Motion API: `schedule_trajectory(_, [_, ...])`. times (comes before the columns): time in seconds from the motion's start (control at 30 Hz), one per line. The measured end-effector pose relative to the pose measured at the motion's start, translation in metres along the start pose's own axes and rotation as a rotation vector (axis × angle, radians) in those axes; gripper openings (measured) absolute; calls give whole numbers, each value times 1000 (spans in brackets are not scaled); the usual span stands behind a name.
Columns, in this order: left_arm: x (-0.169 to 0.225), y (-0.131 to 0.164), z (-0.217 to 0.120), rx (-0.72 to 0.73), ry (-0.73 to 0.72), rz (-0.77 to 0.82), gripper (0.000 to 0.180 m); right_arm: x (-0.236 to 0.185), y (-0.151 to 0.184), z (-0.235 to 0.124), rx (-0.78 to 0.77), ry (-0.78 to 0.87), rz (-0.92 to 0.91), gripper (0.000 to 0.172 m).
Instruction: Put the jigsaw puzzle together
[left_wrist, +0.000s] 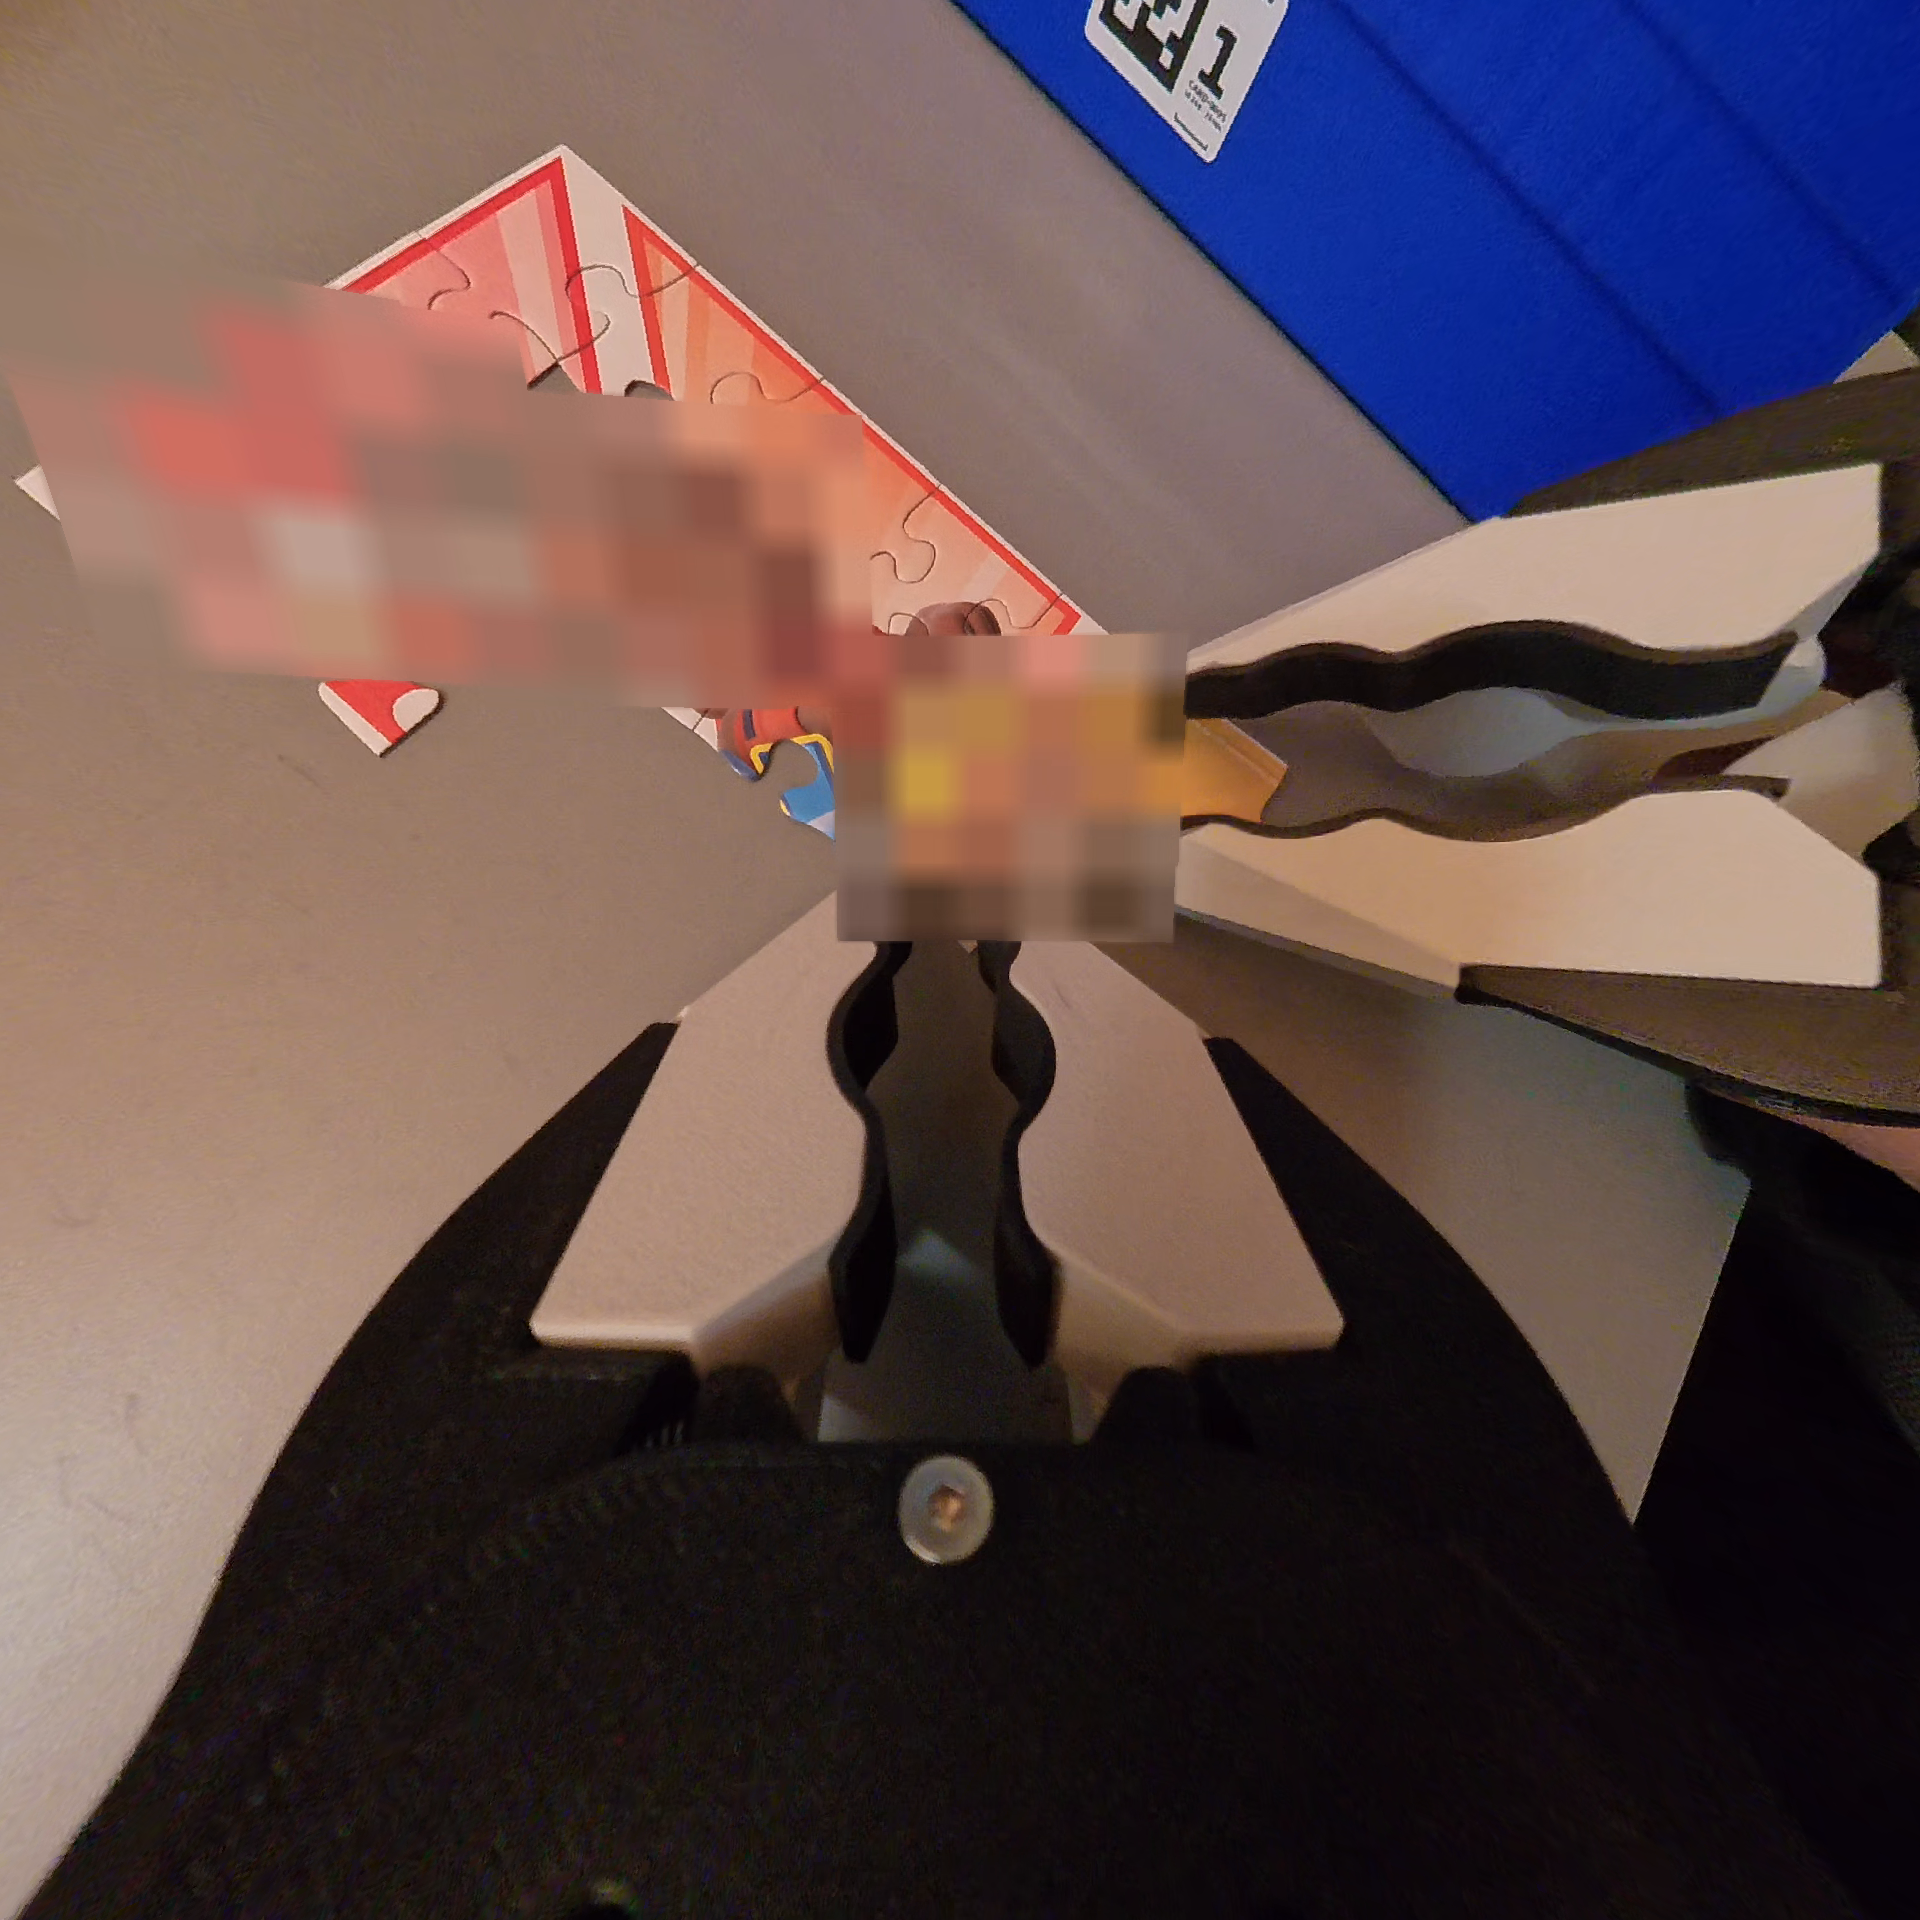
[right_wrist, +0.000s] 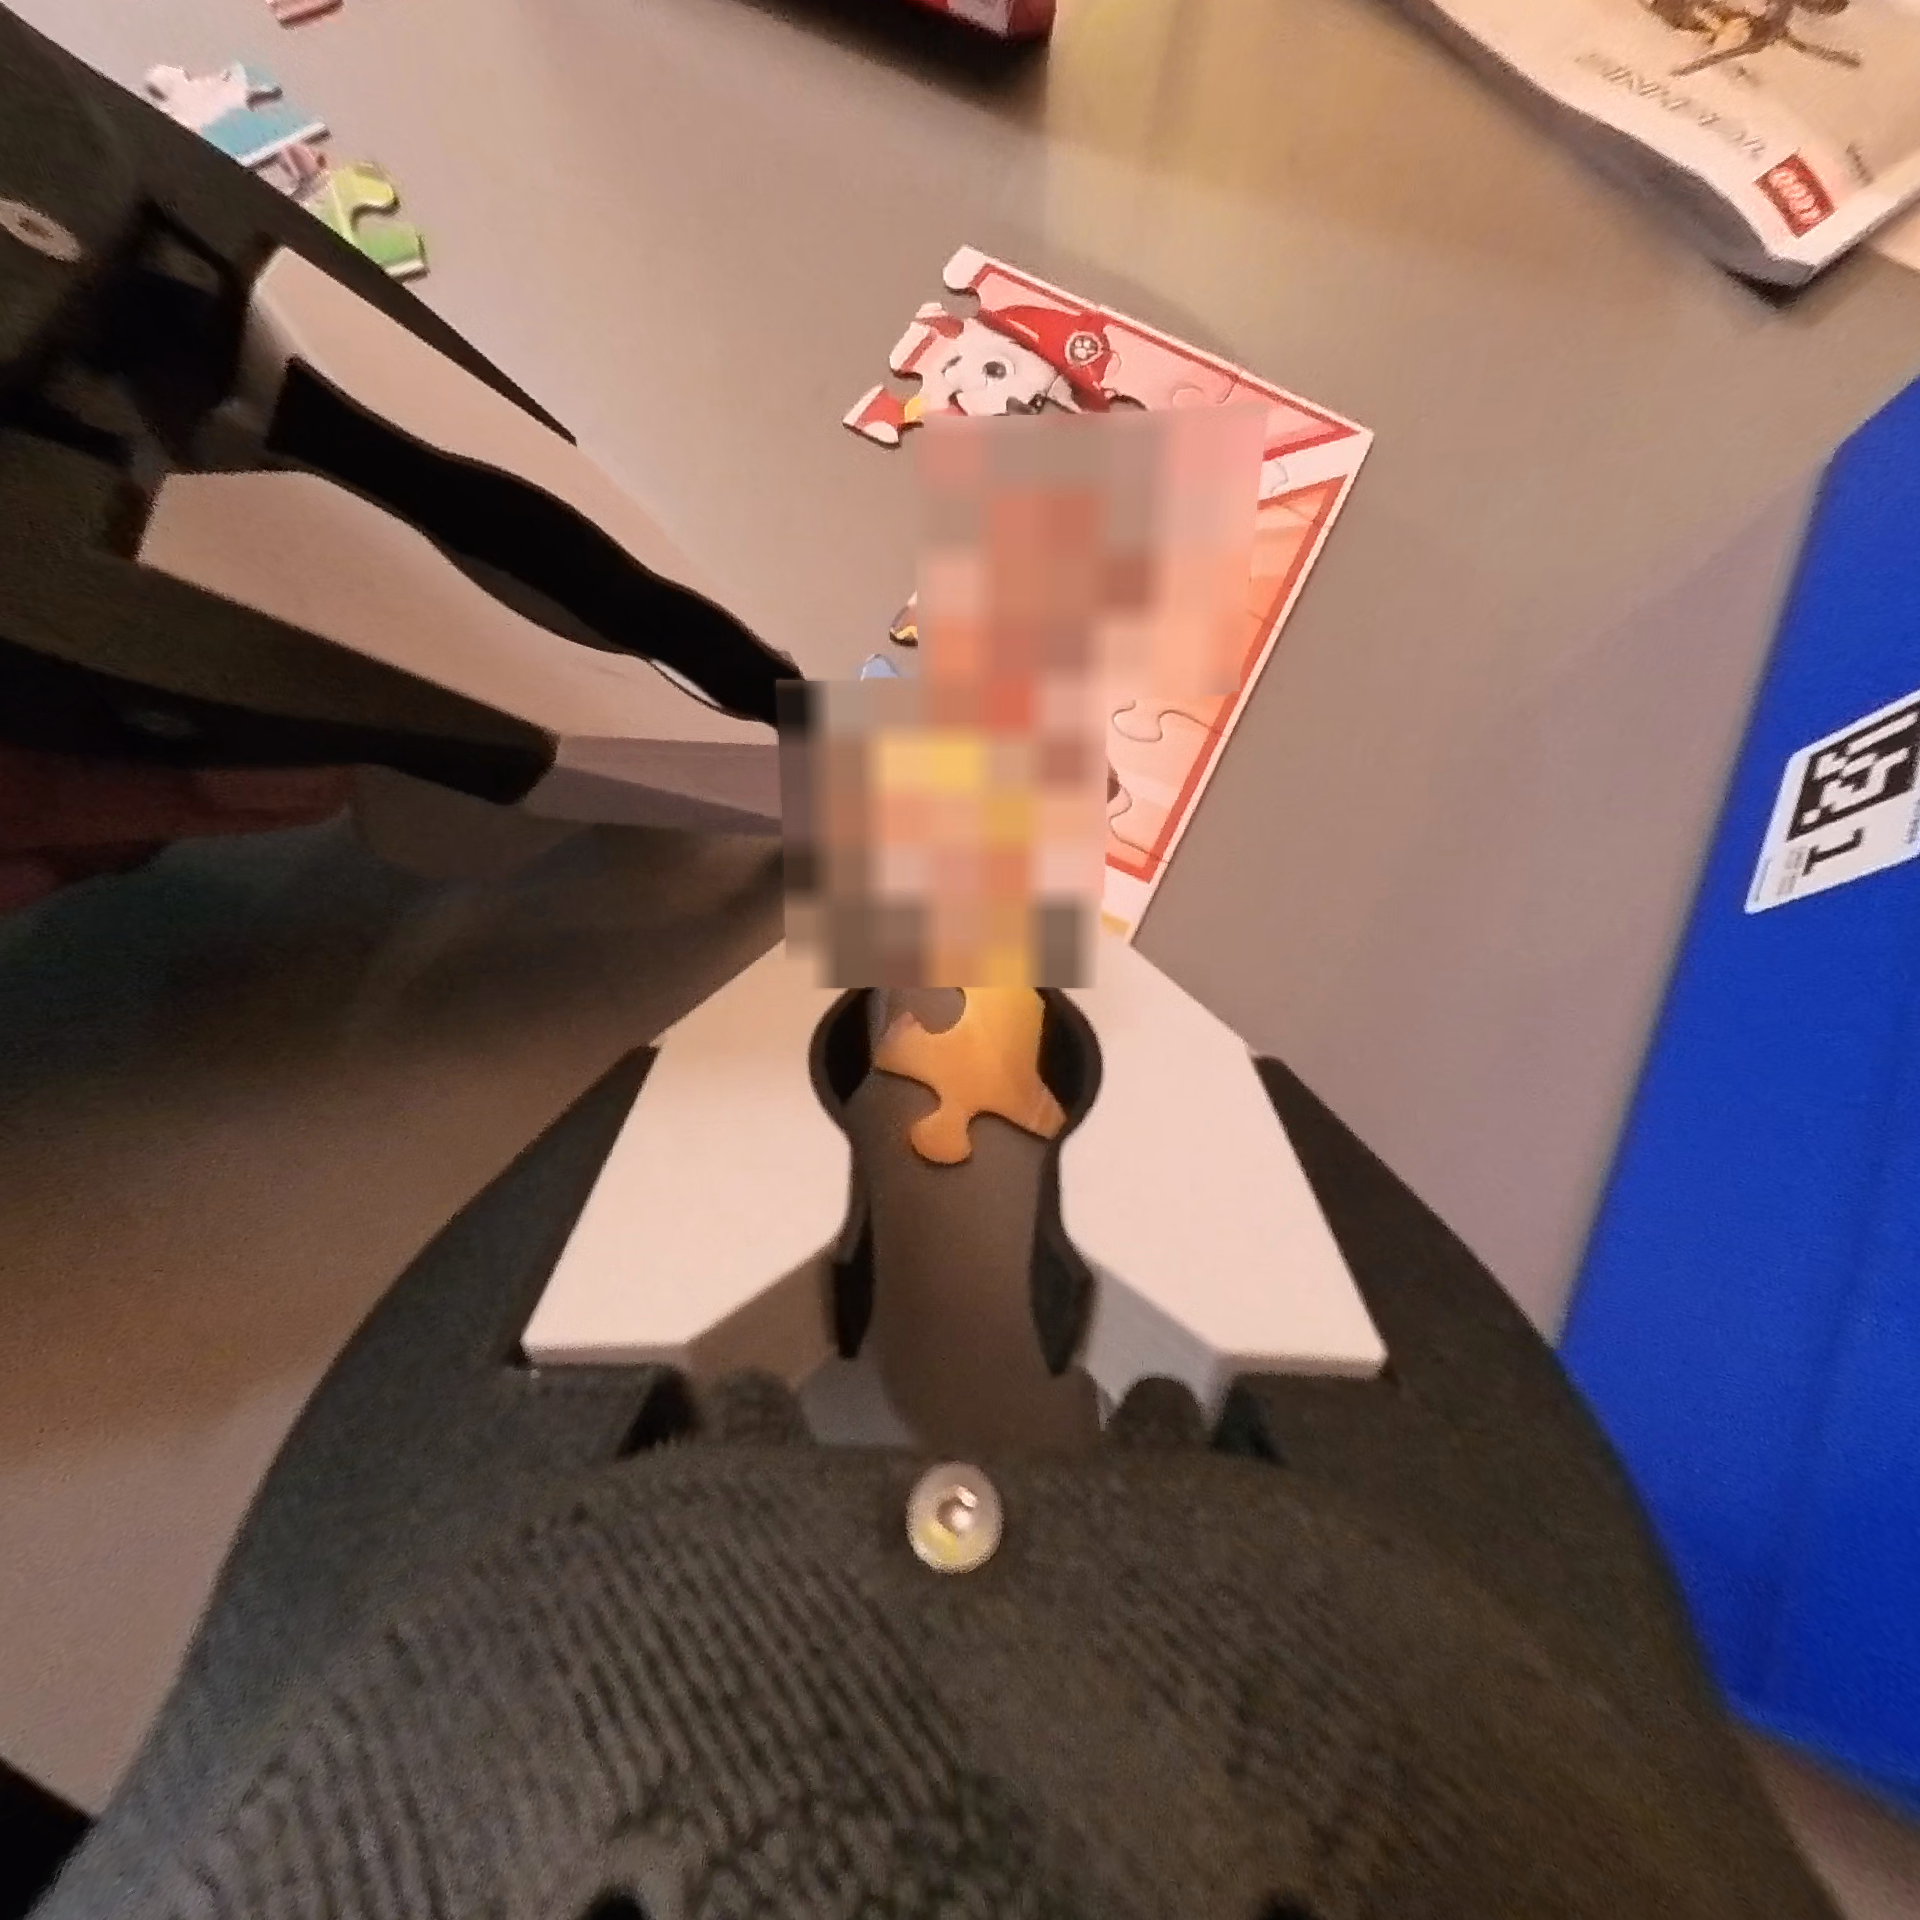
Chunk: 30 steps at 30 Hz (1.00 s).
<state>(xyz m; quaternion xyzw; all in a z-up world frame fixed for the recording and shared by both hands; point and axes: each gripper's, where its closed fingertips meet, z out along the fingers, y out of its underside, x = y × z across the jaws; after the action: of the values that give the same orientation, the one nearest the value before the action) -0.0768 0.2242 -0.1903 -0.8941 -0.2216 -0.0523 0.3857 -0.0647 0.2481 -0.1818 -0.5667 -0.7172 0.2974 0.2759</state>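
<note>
Both grippers meet over a grey counter (left_wrist: 208, 1039), their tips hidden behind a blurred patch, so the contact at the very ends cannot be told. In the right wrist view the right gripper (right_wrist: 951, 997) has an orange puzzle piece (right_wrist: 971, 1081) lying between its black wavy pads, the piece spanning the space between them and its knob pointing back toward the camera; the left wrist view shows the same orange piece (left_wrist: 1231, 774) reaching from the blur into that gripper's narrow gap, so the right gripper looks clamped on it, though the pad contact is partly masked. The left gripper (left_wrist: 940, 951) has its two black fingers (left_wrist: 862, 1039) standing a small way apart along their visible length, with bare counter showing between them; whether its tips pinch anything cannot be told. Just beyond both grippers lies a partly built jigsaw (right_wrist: 1278, 520) with a red border and a cartoon picture, flat on the counter, much of it also blurred over. Its near edge is unfinished, with blue and red tabs (left_wrist: 800, 769) jutting out toward the grippers. A blue box (left_wrist: 1558, 260) bearing a white printed tag sits on the counter on the right side of both views. Loose puzzle pieces (right_wrist: 364, 218) lie toward the counter's far left, and a pale printed bag (right_wrist: 1714, 125) rests at the far right.
</note>
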Motion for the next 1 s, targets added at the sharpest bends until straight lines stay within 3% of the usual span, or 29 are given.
schedule_trajectory(0.27, [0, 0, 0, 3, 2, -5, 9, 0, -4, -5, 60, -35, 63, 31])
schedule_trajectory(0.37, [0, -1, 1, 3, 3, -2, 8, -2, 7, 0, -2, -57, 77, 37])
schedule_trajectory(0.5, [1, 0, 0, 4, 0, -2, 8, 9, 6, -18, 44, 14, 62, 30])
schedule_trajectory(0.7, [1, -1, 1, 3, -2, -1, 8, 2, 20, -21, 29, -45, 104, 26])
schedule_trajectory(1.0, [1, 0, 1, 2, -15, 3, 8, 6, 27, -19, 14, -30, 123, 34])
